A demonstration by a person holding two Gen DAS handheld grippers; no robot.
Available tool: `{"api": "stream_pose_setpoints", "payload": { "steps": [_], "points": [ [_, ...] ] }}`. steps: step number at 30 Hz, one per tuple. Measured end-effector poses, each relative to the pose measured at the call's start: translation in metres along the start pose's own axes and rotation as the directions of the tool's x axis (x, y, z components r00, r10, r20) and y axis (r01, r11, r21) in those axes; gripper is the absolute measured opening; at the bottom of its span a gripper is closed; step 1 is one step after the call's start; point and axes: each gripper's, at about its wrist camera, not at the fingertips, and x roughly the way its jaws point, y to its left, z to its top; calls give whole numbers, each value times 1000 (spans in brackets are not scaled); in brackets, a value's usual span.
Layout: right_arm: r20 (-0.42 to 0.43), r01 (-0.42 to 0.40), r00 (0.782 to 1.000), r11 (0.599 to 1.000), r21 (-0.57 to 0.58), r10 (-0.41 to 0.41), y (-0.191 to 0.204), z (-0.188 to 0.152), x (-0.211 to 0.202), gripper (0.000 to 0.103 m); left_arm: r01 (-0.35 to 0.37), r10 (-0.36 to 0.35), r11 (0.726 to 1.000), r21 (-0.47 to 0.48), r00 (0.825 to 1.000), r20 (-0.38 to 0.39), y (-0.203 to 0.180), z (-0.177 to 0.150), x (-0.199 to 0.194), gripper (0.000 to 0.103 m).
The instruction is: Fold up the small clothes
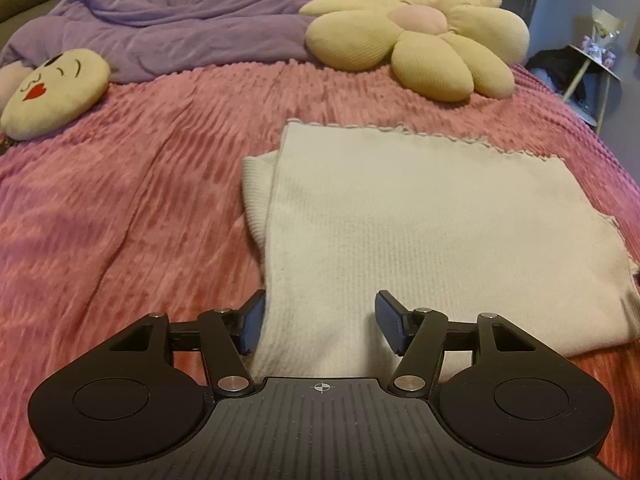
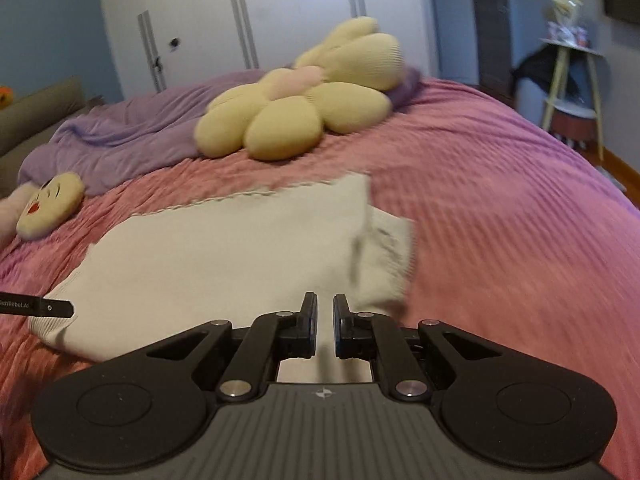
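A pink ribbed bedspread [image 1: 132, 208] covers the bed. A crumpled lilac blanket [image 1: 168, 28] lies across the far part of it. A pale yellow flower-shaped cushion [image 1: 424, 40] with a pink centre rests on the bedspread, its far petals against the blanket. Well apart from it, at the other side of the bed, lies a round yellow face cushion [image 1: 52, 92] with red lips. Behind the bed stand white wardrobe doors [image 2: 248, 12] with long metal handles. Beside the bed stands a small side table [image 2: 572, 80] on pale legs, with blurred items on top.
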Motion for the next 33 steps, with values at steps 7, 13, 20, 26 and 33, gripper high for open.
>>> {"api": "stream_pose_setpoints", "payload": {
  "steps": [7, 13, 20, 26, 33],
  "points": [
    [-111, 138, 982, 984, -113, -150, 20, -14, 45, 5, -22, 22, 1000, 7, 1000, -18, 4, 0, 13, 65],
    [-98, 123, 988, 992, -9, -124, 5, -17, 38, 4, -32, 31, 996, -87, 999, -9, 35, -3, 10, 66],
    [-96, 134, 986, 991, -19, -135, 8, -20, 33, 5, -9, 7, 996, -90, 1000, -22, 40, -1, 9, 64],
    [-93, 139, 985, 988, -65, -145, 11, -19, 34, 5, -8, 5, 996, -94, 999, -32, 39, -1, 11, 64],
    [-93, 142, 985, 988, -65, -148, 9, -19, 34, 5, -10, 6, 996, -87, 999, -41, 38, 0, 15, 65]
  ]
}}
